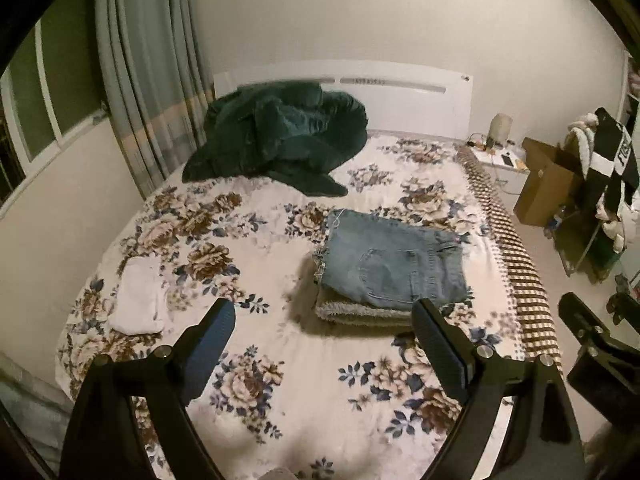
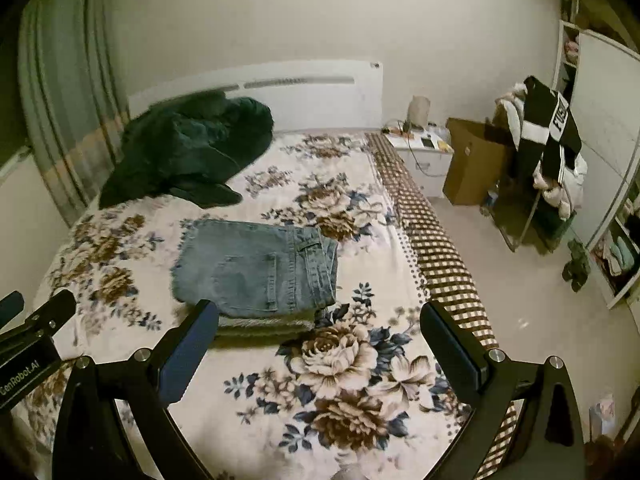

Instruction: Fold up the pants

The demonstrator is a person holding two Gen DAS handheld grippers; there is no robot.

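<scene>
the folded jeans (image 1: 394, 262) lie flat on a folded grey towel (image 1: 360, 314) mid-bed on the floral sheet (image 1: 280, 360), waistband toward the checkered bed edge, frayed end toward the curtain side, while left gripper (image 1: 324, 320) and right gripper (image 2: 320, 322) hover above, both spread wide, holding nothing.

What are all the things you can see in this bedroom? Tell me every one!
jeans: one, blue, folded, on top of a stack on the bed
fuzzy garment: one, grey-green, folded under the jeans
white cloth: one, bed's left side
blanket: one, dark green, crumpled by the headboard
bedsheet: one, white, floral
nightstand: one, white, beside the bed
cardboard box: one, brown, on the floor
curtain: one, grey-green, left wall
left tongs: open, above the bed
right tongs: open, above the bed
</scene>
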